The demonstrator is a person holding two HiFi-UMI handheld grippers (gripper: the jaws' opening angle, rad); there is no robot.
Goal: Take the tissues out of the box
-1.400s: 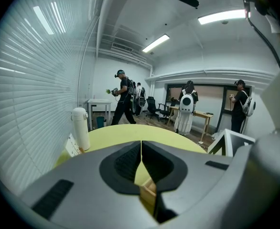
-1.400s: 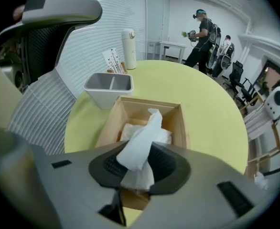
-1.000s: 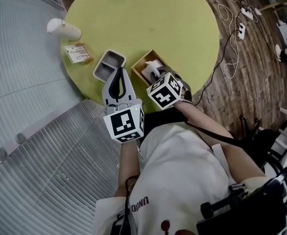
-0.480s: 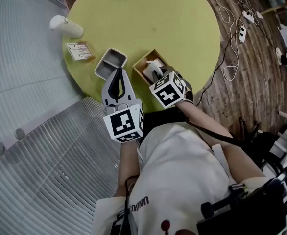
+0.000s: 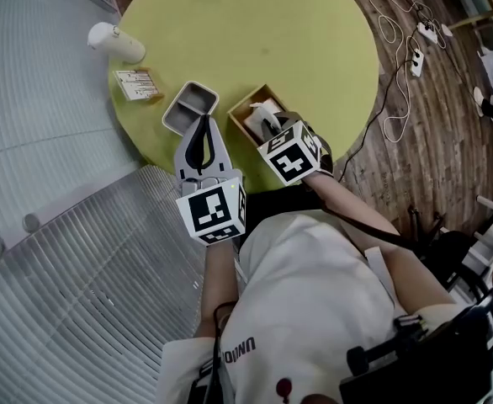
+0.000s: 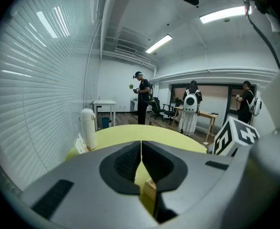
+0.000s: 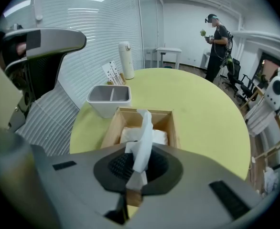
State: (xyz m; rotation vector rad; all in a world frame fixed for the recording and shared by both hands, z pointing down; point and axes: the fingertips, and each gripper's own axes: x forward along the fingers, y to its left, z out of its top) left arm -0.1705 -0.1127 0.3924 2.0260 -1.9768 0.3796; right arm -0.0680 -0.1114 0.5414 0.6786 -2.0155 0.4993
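The right tongs [image 7: 139,162] are squeezed tight on a white tissue [image 7: 145,132]. The tissue sticks up from between the two dark pads, and its lower end hangs down under them. It comes up out of the box [image 7: 110,130], a small brown one with an open top. More white tissues [image 7: 159,136] lie folded in the bottom of the box. The box sits on the round yellow-green bench [image 7: 202,113], close to the edge nearest the person.

The left tongs [image 6: 141,149] are pressed together with nothing in them. They hang over the near edge of the bench, beside the right tongs, and they do not touch the box.

A grey tray [image 7: 109,100] with two parts stands just behind the box. It looks empty. Farther off are a white bottle [image 7: 126,60] and some small cards [image 7: 112,72].

I think this is the step of grabbing the first tissue. The grab looks done, but the tissue is not out of the box yet.

The next move should be a pull straight up and away, slow and gentle. The box is light and could lift up too, or the thin tissue could tear. The left tongs could hold the box down.
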